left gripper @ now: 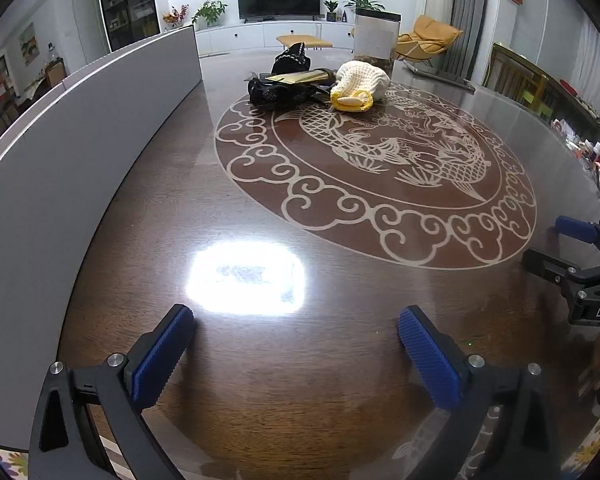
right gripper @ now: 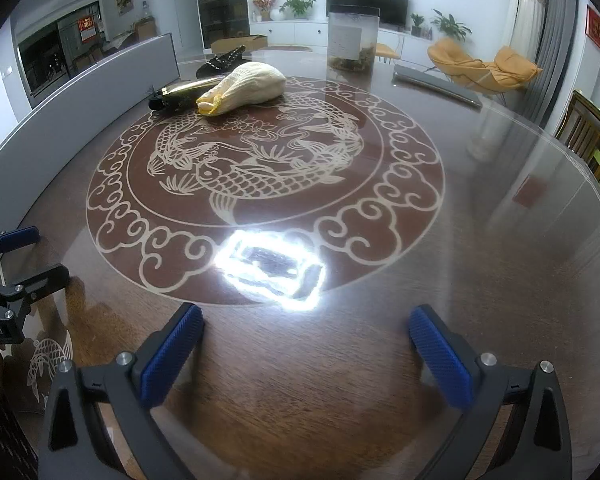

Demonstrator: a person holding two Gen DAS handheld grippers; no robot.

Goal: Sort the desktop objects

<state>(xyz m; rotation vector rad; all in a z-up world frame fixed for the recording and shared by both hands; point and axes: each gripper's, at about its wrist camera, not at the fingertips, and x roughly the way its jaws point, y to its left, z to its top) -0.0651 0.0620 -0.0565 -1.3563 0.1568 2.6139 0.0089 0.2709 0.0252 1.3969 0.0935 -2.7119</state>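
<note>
Left wrist view: left gripper [left gripper: 296,344] spread wide over bare table [left gripper: 260,208], nothing between the blue pads [left gripper: 162,356]. Far across the table, at the edge of the fish medallion [left gripper: 380,176], a cream knit pouch [left gripper: 362,82] with yellow rim, touching a black bundle [left gripper: 280,88] with a gold strip across it. Behind them a clear jar [left gripper: 376,36]. Along the left, a grey panel [left gripper: 60,132]. At right edge, part of the right gripper [left gripper: 580,256].

Right wrist view: right gripper [right gripper: 306,340] likewise released, empty, above table [right gripper: 480,240] near a bright glare patch [right gripper: 270,270]. Pouch [right gripper: 248,84] lying against the black bundle [right gripper: 180,94] on the far left of the medallion [right gripper: 260,184]. Jar [right gripper: 354,38] well behind. Left gripper [right gripper: 16,276] partly visible at left edge.
</note>
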